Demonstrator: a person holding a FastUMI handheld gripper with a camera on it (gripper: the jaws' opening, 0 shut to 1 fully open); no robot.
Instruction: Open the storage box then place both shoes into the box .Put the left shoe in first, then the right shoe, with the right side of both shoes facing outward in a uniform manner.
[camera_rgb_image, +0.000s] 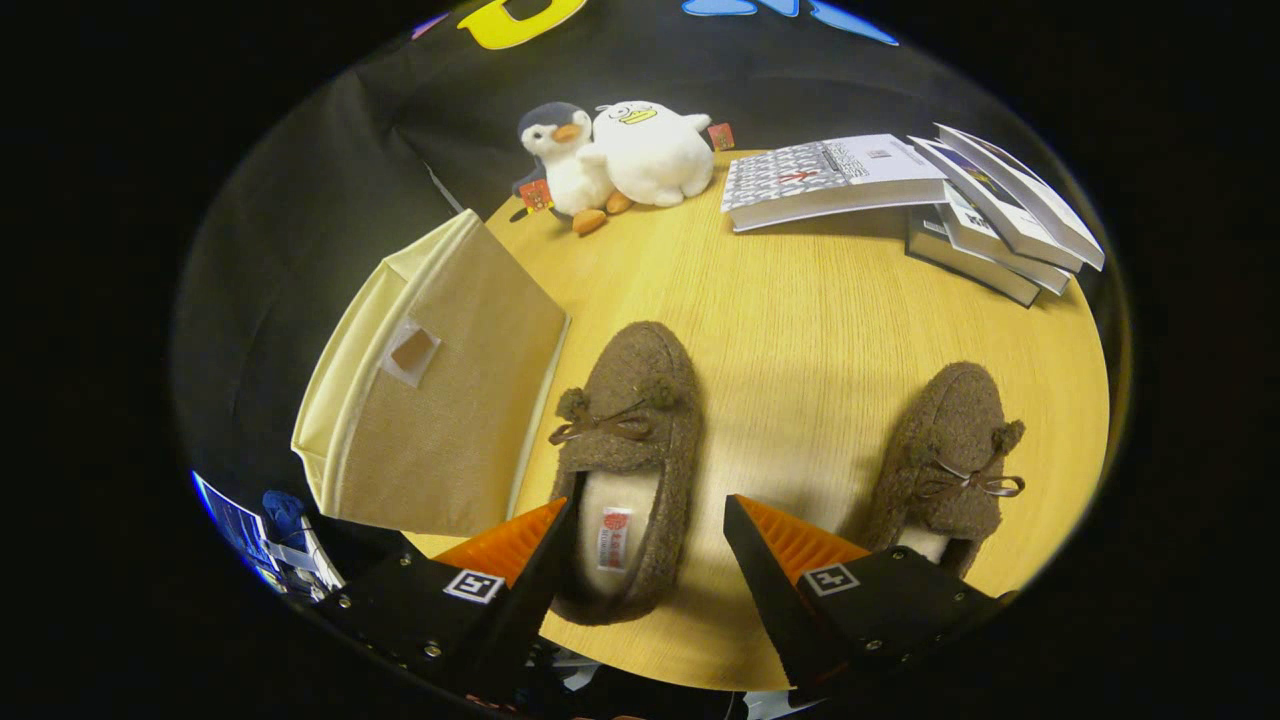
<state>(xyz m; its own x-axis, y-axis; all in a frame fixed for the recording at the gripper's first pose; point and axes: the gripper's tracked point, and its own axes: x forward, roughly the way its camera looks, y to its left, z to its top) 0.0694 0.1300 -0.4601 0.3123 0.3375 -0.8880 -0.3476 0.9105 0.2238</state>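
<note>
Shoes number two on the table: the near shoe lies with its heel between the fingers of the hand-held gripper, whose fingers stand wide apart and grip nothing, and the far shoe sits just beyond the right finger, well apart from the first. One storage box, lid shut, rests just left of the near shoe, ahead of the left finger. Beyond them sit two plush toys and a spread of several books.
</note>
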